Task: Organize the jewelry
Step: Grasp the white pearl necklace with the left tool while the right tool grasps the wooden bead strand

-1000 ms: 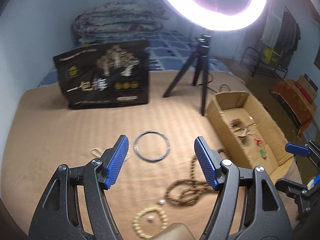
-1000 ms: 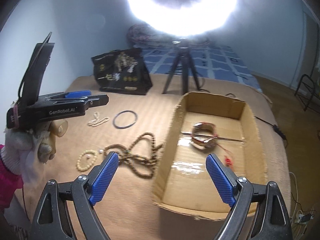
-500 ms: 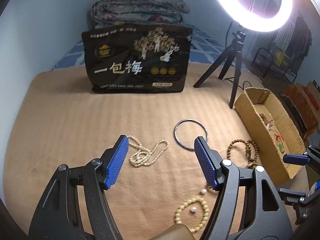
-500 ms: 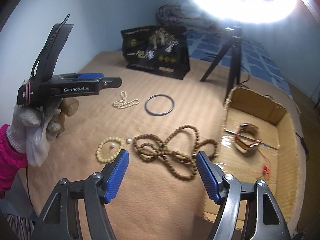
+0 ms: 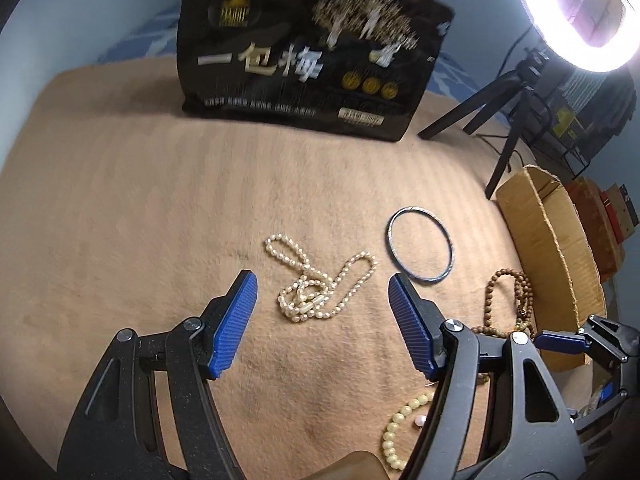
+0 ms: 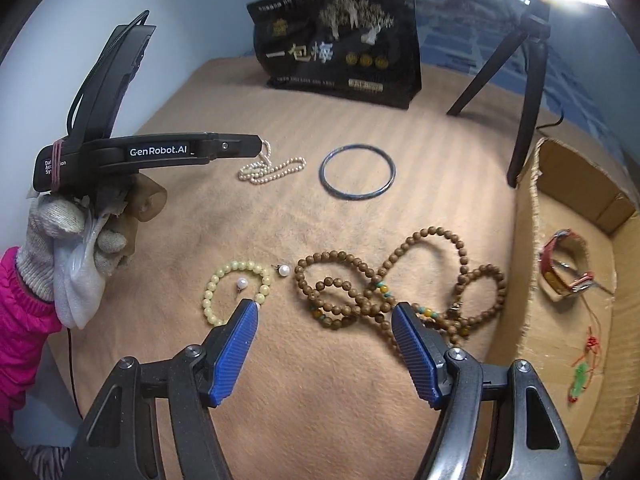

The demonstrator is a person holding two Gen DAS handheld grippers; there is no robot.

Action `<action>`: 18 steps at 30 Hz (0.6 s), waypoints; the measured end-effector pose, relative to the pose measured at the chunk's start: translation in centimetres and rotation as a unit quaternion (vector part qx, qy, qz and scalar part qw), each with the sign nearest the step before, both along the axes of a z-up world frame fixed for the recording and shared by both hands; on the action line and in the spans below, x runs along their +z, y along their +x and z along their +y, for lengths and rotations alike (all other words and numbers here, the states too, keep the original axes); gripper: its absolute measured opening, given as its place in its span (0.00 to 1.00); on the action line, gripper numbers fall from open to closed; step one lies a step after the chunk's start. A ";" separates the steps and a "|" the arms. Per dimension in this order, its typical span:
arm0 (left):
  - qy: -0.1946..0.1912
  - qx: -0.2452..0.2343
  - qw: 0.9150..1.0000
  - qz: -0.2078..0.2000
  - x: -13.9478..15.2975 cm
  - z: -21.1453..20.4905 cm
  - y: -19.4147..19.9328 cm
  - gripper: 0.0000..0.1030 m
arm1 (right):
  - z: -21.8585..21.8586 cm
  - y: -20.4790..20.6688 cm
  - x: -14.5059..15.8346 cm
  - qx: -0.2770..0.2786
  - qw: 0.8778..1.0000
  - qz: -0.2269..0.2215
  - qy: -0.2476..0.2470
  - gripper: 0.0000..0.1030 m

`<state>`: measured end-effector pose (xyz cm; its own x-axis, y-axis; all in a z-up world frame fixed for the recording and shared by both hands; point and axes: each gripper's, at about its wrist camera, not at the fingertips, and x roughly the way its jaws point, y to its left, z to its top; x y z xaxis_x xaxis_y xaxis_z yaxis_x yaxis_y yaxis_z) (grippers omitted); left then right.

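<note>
My left gripper (image 5: 322, 306): jaws spread with nothing between the pads; it hangs tilted down over the pearl necklace (image 5: 316, 278), not touching it.
My right gripper (image 6: 324, 334): jaws spread and empty, over the brown wooden bead strand (image 6: 394, 280); the right pad sits in front of the strand's near loops, and I cannot tell whether it touches them.
My left hand (image 6: 76, 232): in a knit glove with a pink sleeve behind it, gripping the left gripper's handle, seen from my right wrist camera.
Pearl necklace: a loose heap on the tan blanket (image 5: 132, 216), just ahead of my left pads.
Dark bangle (image 5: 421, 243): flat on the blanket, just right of the pearls and apart from them.
Yellow bead bracelet (image 6: 236, 290): lying left of the wooden strand, with one loose pearl (image 6: 241, 283) inside its ring and another (image 6: 283, 270) just outside.
Cardboard box (image 6: 528, 240): at the right edge of the blanket, open, with a red bracelet (image 6: 564, 266) and a small red-and-green charm (image 6: 582, 364) inside.
Black bag (image 5: 312, 52): standing at the far side of the blanket.
Tripod (image 6: 524, 76): beside the box, under a ring light (image 5: 580, 12).
</note>
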<state>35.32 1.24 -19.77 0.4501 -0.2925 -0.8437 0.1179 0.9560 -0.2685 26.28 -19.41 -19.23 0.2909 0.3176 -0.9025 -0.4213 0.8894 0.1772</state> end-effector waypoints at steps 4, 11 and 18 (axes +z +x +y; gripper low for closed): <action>-0.003 -0.004 1.000 0.012 -1.1 0.0 0.6 0.68 | 0.6 1.0 -0.9 -0.004 1.000 0.016 -0.006 0.70; 0.009 -0.014 1.000 0.017 -1.9 -0.5 0.9 0.68 | 1.4 2.5 -2.2 -0.014 0.999 0.036 -0.019 0.70; 0.029 -0.029 0.999 0.009 -2.3 -1.2 0.7 0.68 | 2.0 3.3 -3.4 -0.007 0.997 0.040 -0.059 0.70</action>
<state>35.97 0.06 -22.11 0.4180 -0.2686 -0.8679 0.1699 0.9615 -0.2157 29.59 -17.45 -22.67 0.2196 0.2049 -0.9538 -0.3970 0.9119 0.1045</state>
